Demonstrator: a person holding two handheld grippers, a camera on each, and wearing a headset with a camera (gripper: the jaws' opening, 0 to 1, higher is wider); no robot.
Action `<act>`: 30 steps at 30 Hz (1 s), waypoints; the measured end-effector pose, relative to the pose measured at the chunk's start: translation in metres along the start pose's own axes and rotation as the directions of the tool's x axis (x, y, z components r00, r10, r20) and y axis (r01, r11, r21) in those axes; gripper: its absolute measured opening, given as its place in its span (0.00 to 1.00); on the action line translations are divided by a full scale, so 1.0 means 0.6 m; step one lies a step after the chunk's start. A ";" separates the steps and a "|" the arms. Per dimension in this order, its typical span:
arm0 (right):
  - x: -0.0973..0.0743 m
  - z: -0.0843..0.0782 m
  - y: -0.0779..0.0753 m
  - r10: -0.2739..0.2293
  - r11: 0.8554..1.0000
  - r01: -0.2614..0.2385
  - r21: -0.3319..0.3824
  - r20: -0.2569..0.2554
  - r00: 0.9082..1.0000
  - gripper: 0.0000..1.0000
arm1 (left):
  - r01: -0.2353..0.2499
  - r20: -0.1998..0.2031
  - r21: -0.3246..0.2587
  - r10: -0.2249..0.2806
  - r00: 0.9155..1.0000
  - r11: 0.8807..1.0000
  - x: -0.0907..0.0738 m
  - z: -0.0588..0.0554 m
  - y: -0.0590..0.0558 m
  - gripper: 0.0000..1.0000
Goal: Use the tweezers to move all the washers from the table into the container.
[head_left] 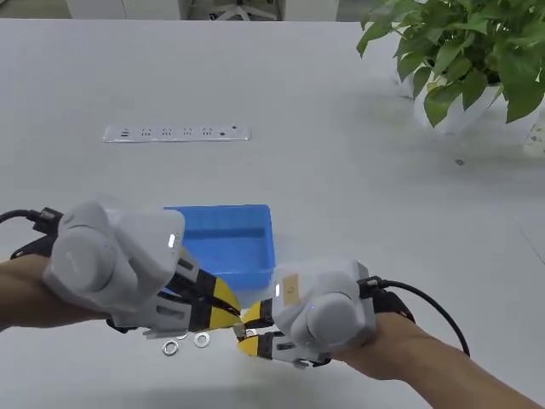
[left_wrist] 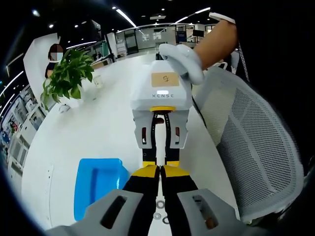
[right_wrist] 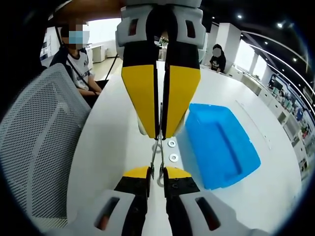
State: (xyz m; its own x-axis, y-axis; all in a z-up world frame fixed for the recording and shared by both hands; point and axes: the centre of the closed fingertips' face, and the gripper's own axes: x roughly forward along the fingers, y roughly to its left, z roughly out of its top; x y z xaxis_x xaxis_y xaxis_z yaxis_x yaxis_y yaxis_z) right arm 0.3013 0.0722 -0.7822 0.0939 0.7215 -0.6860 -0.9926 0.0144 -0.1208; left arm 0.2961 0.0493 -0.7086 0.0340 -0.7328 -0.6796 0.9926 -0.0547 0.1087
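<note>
Three washers [left_wrist: 160, 203] on one table [head_left: 341, 170], near one blue container [head_left: 223, 221]. Two grippers, the left gripper [head_left: 230, 311] and the right gripper [head_left: 249, 339]; one pair of tweezers [right_wrist: 157, 152]; far left, one power strip [head_left: 176, 133]; far right, one potted plant [head_left: 464, 51].

Your light is bright and even, coming from ceiling strips [left_wrist: 125, 17] that show in the left gripper view. The white desk [head_left: 341, 170] is nearly washed out toward its far edge, and only a soft, faint shadow [head_left: 196, 379] lies along its near edge. Both gripper views bow the desk edges strongly. The tweezers [right_wrist: 158, 147] read crisp, while the head view is slightly soft.
</note>
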 end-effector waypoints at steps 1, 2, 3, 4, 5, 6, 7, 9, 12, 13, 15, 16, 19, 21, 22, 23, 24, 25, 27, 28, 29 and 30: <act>0.000 -0.001 -0.001 -0.001 1.000 0.001 0.002 0.000 1.000 0.12 | 0.001 0.000 0.000 -0.001 1.000 1.000 0.001 0.000 0.001 0.06; -0.001 -0.002 -0.002 -0.003 1.000 0.003 0.002 -0.001 1.000 0.12 | 0.001 0.000 0.001 -0.001 1.000 1.000 0.002 0.000 0.002 0.06; -0.001 -0.003 -0.003 -0.004 1.000 0.004 0.003 -0.001 1.000 0.12 | 0.002 -0.001 0.002 -0.002 1.000 1.000 0.003 0.000 0.003 0.06; -0.001 -0.004 -0.005 -0.005 1.000 0.005 0.006 -0.002 1.000 0.12 | 0.002 0.000 0.000 -0.002 1.000 1.000 0.005 0.000 0.005 0.06; -0.002 -0.005 -0.006 -0.007 1.000 0.007 0.006 -0.002 1.000 0.12 | 0.002 0.001 0.000 -0.002 1.000 1.000 0.006 0.001 0.006 0.06; -0.002 -0.006 -0.007 -0.008 1.000 0.008 0.009 -0.001 1.000 0.12 | 0.002 0.002 0.000 -0.002 1.000 1.000 0.007 0.001 0.007 0.06; -0.001 -0.007 -0.008 -0.008 1.000 0.008 0.012 -0.001 1.000 0.12 | 0.003 0.002 -0.001 -0.003 1.000 1.000 0.008 0.001 0.008 0.06; 0.000 -0.009 -0.009 -0.008 1.000 0.008 0.014 -0.003 1.000 0.12 | 0.004 -0.001 -0.001 -0.004 1.000 1.000 0.011 0.000 0.010 0.06; 0.002 -0.012 -0.011 -0.007 1.000 0.007 0.019 -0.004 1.000 0.12 | 0.006 -0.002 0.000 -0.006 1.000 1.000 0.015 0.000 0.012 0.06; 0.002 -0.012 -0.010 -0.006 1.000 0.006 0.020 -0.004 1.000 0.13 | 0.006 0.004 -0.004 -0.006 1.000 1.000 0.015 0.001 0.014 0.06; 0.002 -0.013 -0.012 -0.008 1.000 0.008 0.020 -0.003 1.000 0.13 | 0.002 0.006 -0.003 -0.002 1.000 1.000 0.016 0.001 0.017 0.06; 0.003 -0.013 -0.012 -0.009 1.000 0.009 0.022 -0.003 1.000 0.13 | 0.001 0.007 -0.006 -0.001 1.000 1.000 0.017 0.001 0.019 0.06; 0.003 -0.015 -0.013 -0.007 1.000 0.007 0.030 -0.002 1.000 0.13 | 0.002 0.014 -0.013 -0.002 1.000 1.000 0.019 0.003 0.022 0.06; 0.003 -0.016 -0.014 -0.007 0.999 0.007 0.037 -0.003 1.000 0.13 | 0.003 0.018 -0.017 -0.002 1.000 1.000 0.020 0.003 0.024 0.06; 0.004 -0.017 -0.015 -0.006 0.999 0.006 0.045 -0.002 1.000 0.13 | 0.004 0.021 -0.021 -0.004 1.000 1.000 0.021 0.004 0.025 0.06; 0.003 -0.017 -0.016 -0.007 0.999 0.007 0.054 -0.002 1.000 0.12 | 0.004 0.022 -0.022 -0.003 1.000 1.000 0.021 0.004 0.025 0.06; 0.003 -0.017 -0.016 -0.007 0.998 0.007 0.057 -0.001 1.000 0.12 | 0.004 0.024 -0.024 -0.003 1.000 1.000 0.022 0.005 0.026 0.06; 0.003 -0.017 -0.016 -0.007 0.998 0.007 0.059 -0.001 1.000 0.12 | 0.004 0.025 -0.024 -0.003 1.000 1.000 0.022 0.005 0.026 0.06; 0.003 -0.018 -0.017 -0.008 0.998 0.008 0.064 -0.003 1.000 0.11 | 0.006 0.026 -0.024 -0.005 1.000 1.000 0.023 0.006 0.026 0.06; 0.003 -0.018 -0.017 -0.007 0.998 0.007 0.067 -0.002 1.000 0.11 | 0.006 0.026 -0.025 -0.006 1.000 1.000 0.024 0.006 0.026 0.06; 0.003 -0.018 -0.016 -0.006 0.998 0.006 0.068 -0.001 1.000 0.11 | 0.008 0.026 -0.026 -0.007 1.000 1.000 0.024 0.006 0.025 0.06; 0.002 -0.018 -0.016 -0.006 0.997 0.005 0.074 0.002 1.000 0.10 | 0.009 0.026 -0.025 -0.008 1.000 1.000 0.024 0.006 0.025 0.06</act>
State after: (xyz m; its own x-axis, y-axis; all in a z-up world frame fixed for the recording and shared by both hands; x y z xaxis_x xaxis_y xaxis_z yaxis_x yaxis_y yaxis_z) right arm 0.3119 0.0657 -0.7895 0.0994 0.7226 -0.6841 -0.9950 0.0698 -0.0708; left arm 0.3109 0.0355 -0.7138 0.0229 -0.7498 -0.6613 0.9954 -0.0445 0.0849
